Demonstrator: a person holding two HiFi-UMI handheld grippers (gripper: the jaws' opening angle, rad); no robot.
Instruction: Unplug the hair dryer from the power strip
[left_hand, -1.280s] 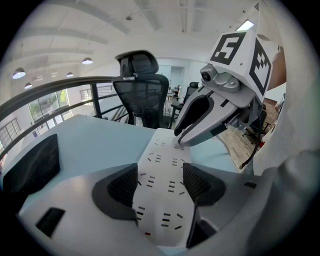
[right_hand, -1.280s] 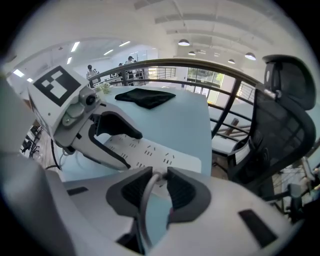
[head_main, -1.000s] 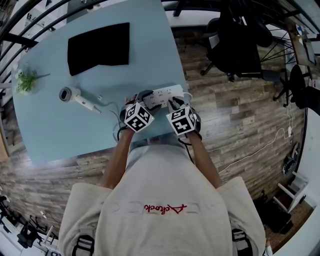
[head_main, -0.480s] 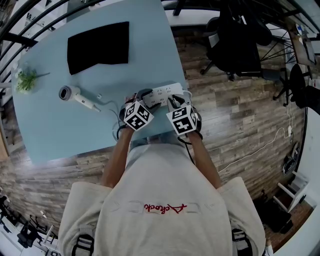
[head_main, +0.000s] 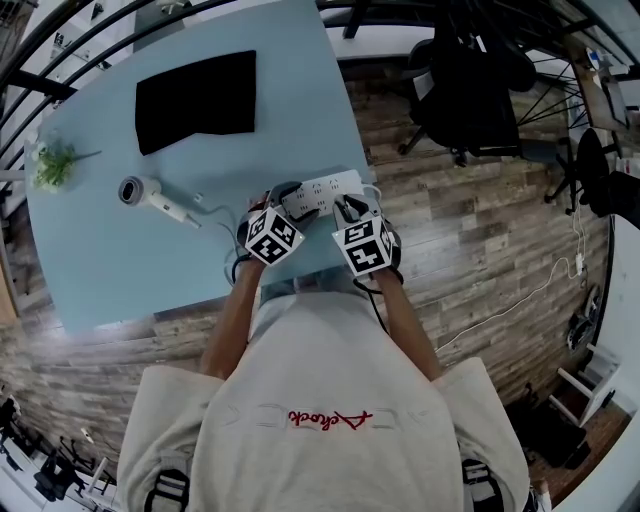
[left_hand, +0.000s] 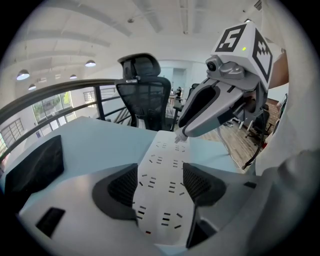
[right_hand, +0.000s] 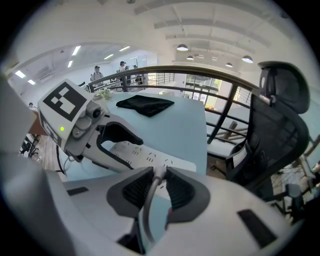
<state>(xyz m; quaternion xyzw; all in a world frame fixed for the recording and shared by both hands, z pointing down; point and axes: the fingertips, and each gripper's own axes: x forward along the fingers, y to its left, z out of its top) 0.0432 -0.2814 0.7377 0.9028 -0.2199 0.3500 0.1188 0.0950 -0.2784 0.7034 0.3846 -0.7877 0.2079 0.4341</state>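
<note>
Now plug neck (right_hand: 158, 176) pinched in right tool (right_hand: 160, 170), power strip (left_hand: 167, 150) clamped in left tool (left_hand: 159, 175). Risk: thin neck slipped through pads (right_hand: 180, 190) under pull; strip dragged along.

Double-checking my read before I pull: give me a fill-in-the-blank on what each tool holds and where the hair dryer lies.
1. The white hair dryer lies on the light blue table, just below the flat black ____ in the head view.
2. The left tool is clamped across the long white plastic ____.
3. The hair dryer's pale cord is pinched by the ____ tool.
Missing words: cloth; power strip; right, meaning the right tool.
</note>
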